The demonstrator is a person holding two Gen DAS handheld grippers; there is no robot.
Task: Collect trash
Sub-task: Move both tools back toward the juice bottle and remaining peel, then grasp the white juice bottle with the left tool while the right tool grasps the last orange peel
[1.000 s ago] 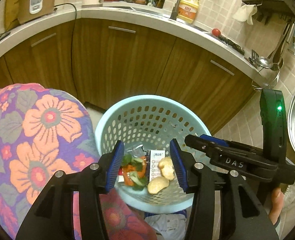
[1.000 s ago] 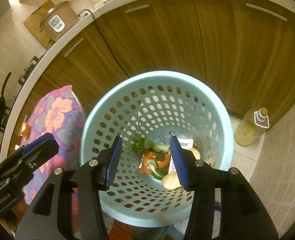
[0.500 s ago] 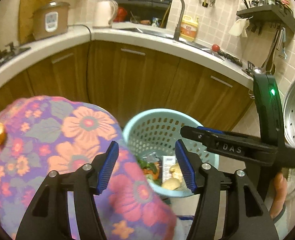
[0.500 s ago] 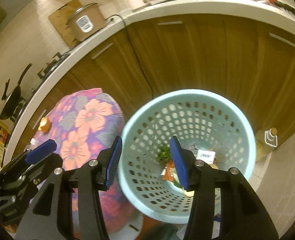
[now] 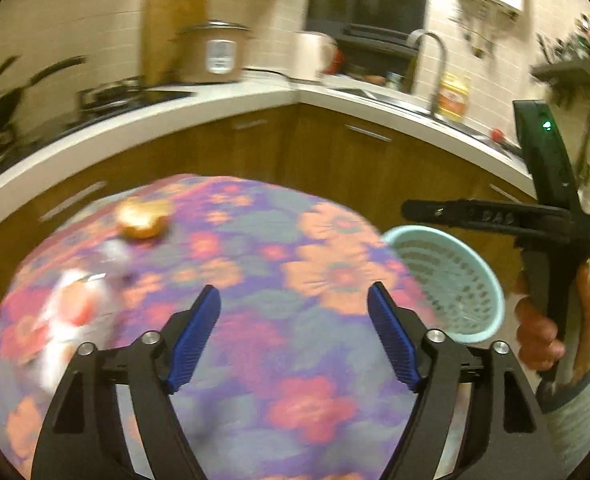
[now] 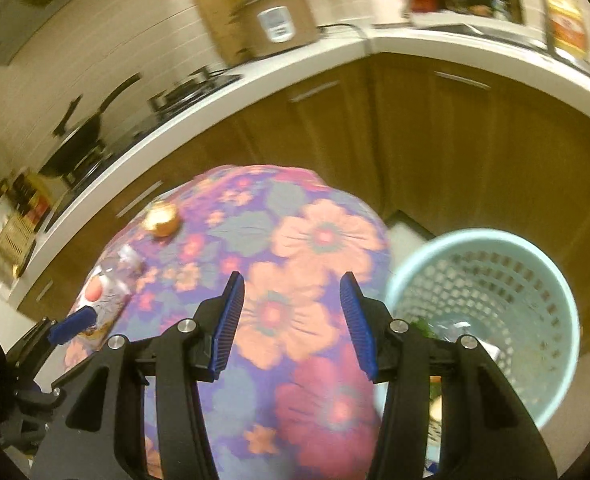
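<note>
A round table with a floral cloth [image 5: 255, 280] [image 6: 295, 280] fills both views. On its far left lie a golden-brown food scrap [image 5: 141, 218] [image 6: 161, 220] and a crumpled clear wrapper with red print [image 5: 71, 312] [image 6: 107, 284]. A light blue perforated basket [image 5: 455, 280] [image 6: 487, 312] stands on the floor right of the table, with scraps inside. My left gripper [image 5: 295, 336] is open and empty above the table. My right gripper [image 6: 293, 320] is open and empty over the table's right part; it also shows in the left wrist view [image 5: 535, 216].
Brown cabinets under a white curved counter [image 5: 215, 112] ring the table. On the counter stand a rice cooker [image 5: 215, 52], a kettle [image 5: 315, 56], a stove with a pan [image 6: 83, 136] and a sink tap [image 5: 435, 60].
Both grippers rose and swung left, from over the basket to over the floral table. The scrap and the wrapper came into view. Both stayed open and empty.
</note>
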